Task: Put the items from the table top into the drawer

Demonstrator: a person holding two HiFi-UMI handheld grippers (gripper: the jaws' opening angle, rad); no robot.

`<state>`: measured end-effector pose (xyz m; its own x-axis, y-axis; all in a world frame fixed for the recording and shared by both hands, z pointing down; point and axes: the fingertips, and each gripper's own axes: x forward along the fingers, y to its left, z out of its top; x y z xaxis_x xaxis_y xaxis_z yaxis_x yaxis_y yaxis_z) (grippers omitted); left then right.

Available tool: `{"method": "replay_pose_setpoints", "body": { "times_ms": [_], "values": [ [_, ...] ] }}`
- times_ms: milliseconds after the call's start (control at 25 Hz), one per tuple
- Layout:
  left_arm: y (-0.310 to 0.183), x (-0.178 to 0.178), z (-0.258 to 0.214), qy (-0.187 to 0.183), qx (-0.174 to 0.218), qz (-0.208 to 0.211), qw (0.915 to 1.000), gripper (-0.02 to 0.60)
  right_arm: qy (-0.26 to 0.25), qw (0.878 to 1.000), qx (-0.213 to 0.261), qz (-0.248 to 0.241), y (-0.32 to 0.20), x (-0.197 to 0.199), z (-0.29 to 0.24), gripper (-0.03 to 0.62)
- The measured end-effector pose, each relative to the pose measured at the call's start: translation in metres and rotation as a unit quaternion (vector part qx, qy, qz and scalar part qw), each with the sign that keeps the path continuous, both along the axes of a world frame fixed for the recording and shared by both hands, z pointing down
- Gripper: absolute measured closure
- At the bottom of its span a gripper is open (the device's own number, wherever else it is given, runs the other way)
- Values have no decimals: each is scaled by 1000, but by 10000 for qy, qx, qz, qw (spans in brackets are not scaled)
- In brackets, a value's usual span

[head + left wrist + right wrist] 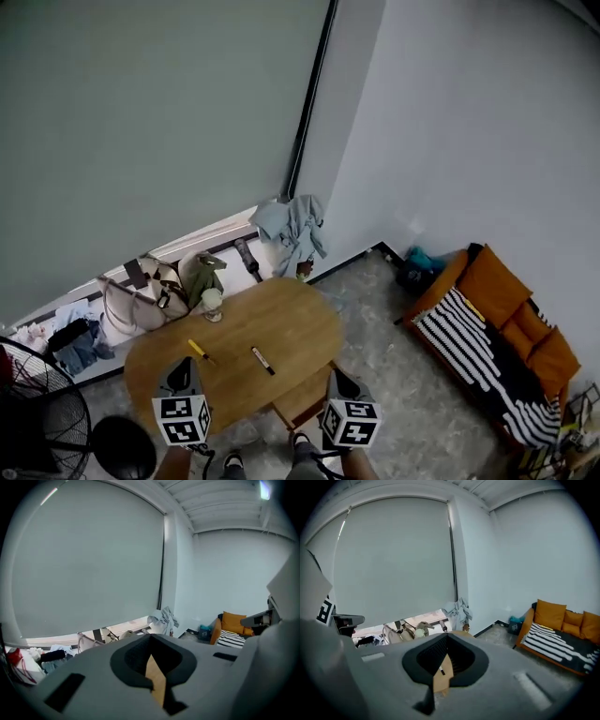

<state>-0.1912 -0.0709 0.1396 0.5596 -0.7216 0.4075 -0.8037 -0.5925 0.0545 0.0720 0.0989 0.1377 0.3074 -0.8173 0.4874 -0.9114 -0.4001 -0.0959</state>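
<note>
- The left tongs (183,364) are held closed, tip against tip. Nothing is gripped; only a sliver of wood is seen through the gap behind the tips.
- The right tongs (336,375) are likewise shut and empty.
- Both tongs are held over the near edge of the oval wooden worktop (291,323), and neither touches any item.
- A yellow pen (198,350) lies on the worktop just beyond the left tongs.
- A black pen (262,360) lies near the middle, between the two tongs and apart from the yellow one.
- A pale rounded object (213,302) stands at the far edge; what it is cannot be told.
- A wooden panel (298,401) juts from under the near edge beside the right tongs; whether it is the drawer cannot be told.
- Black-and-white square markers are carried on each gripper's cube. Any print on the pens is too small to be read.
- Bags (141,302) are heaped by the window, and an orange sofa (511,300) stands at the right.
</note>
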Motion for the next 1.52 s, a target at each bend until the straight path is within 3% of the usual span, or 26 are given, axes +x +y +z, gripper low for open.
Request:
{"method": "replay_pose_setpoints", "body": {
  "times_ms": [200,360,560,800,1120,1520],
  "values": [
    [1,10,-8,230,-82,-1034,9943,589,181,9932,-82,-1146,-66,30,-12,589],
    [12,1,-6,215,-146,-1671,9856,589,276,9814,-99,-1899,-103,29,-20,589],
    [31,-31,9,179,-133,-2296,9730,589,492,9648,-91,-2581,-131,-1,-6,589],
    [47,-90,21,202,-324,-2963,9543,589,471,9440,-94,-3264,-152,-68,-1,589],
    [54,-117,60,39,-658,-3199,9452,589,401,9417,-309,-3327,-163,-88,33,589],
    [29,-102,205,100,-1397,-3267,9347,589,75,9486,-886,-3037,-180,-83,170,589]
  ]
}}
